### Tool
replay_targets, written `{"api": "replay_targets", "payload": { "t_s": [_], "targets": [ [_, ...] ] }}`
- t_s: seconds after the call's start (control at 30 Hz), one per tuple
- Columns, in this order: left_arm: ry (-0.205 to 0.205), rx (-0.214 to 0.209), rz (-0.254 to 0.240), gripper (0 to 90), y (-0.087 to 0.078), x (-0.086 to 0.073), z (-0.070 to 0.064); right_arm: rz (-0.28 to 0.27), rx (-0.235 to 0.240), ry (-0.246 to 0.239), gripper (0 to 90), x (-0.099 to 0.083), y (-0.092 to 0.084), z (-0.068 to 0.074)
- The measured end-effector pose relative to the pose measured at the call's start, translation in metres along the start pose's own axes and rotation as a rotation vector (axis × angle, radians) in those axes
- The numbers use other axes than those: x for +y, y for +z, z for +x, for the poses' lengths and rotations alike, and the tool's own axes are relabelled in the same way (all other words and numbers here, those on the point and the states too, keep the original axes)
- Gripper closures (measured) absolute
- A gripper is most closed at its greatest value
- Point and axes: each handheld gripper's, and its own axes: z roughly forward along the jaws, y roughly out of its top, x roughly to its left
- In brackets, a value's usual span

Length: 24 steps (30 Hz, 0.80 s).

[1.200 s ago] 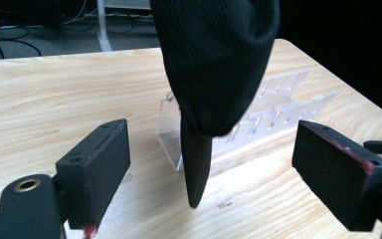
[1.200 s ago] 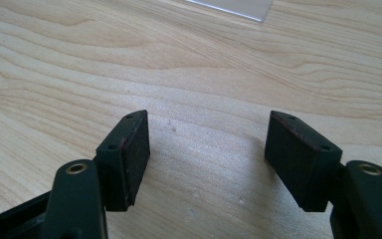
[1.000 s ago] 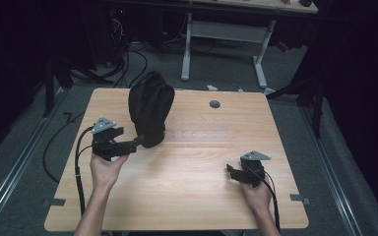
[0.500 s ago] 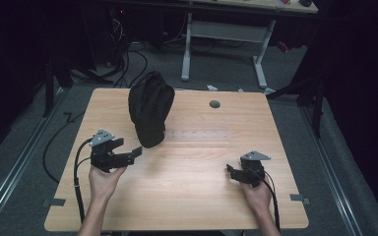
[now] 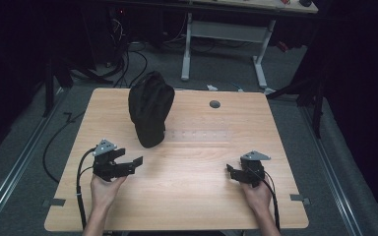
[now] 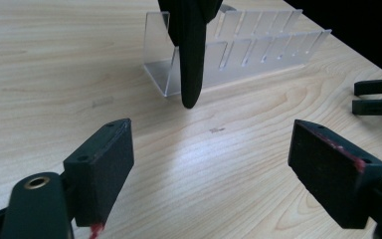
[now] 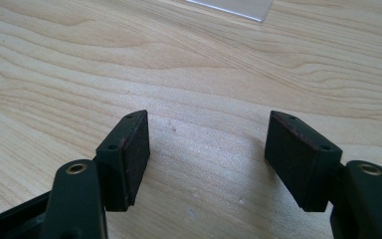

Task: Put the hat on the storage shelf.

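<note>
A black cap (image 5: 150, 108) was seen standing on a clear slotted rack (image 6: 238, 50) toward the far left of the wooden table (image 5: 197, 196), its brim hanging down over the rack's near end. The left gripper (image 5: 128, 166) was held just in front of the cap, apart from it, with its jaws spread wide and nothing between them; in the left gripper view the brim (image 6: 189, 59) was framed above and between the two pads. The right gripper (image 5: 234, 173) was rested low near the front right of the table, well apart from the cap, its jaws likewise spread wide and empty. The step in hand was judged to be a reach for the cap. It would be done well if the left gripper were brought forward level, the brim centred between the pads, and the jaws closed on cloth only, so that the rack was not caught or dragged. Ample bare tabletop lay between the two grippers and to the right of the rack, while the table's left and far edges lay near the cap, so any carrying was judged best directed toward the open middle.
</note>
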Motion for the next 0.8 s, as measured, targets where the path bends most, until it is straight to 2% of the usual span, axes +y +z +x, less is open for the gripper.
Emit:
{"api": "replay_targets", "payload": {
  "t_s": [0.33,0.5,0.63,0.7,0.8],
  "targets": [
    [0.013,0.032,0.048,19.6,0.006,-0.024,0.016,0.0,0.0,0.0,34.3,0.0,0.0,0.0],
    [0.053,0.078,0.062,20.4,0.012,-0.037,0.026,0.0,0.0,0.0,34.3,0.0,0.0,0.0],
    [0.082,0.115,0.05,21.2,0.015,-0.047,0.032,0.0,0.0,0.0,34.3,0.0,0.0,0.0],
    [0.128,0.138,0.043,21.4,0.016,-0.052,0.033,0.0,0.0,0.0,34.3,0.0,0.0,0.0],
    [0.166,0.145,0.041,21.5,0.018,-0.058,0.033,0.0,0.0,0.0,34.2,0.0,0.0,0.0]
  ]
}}
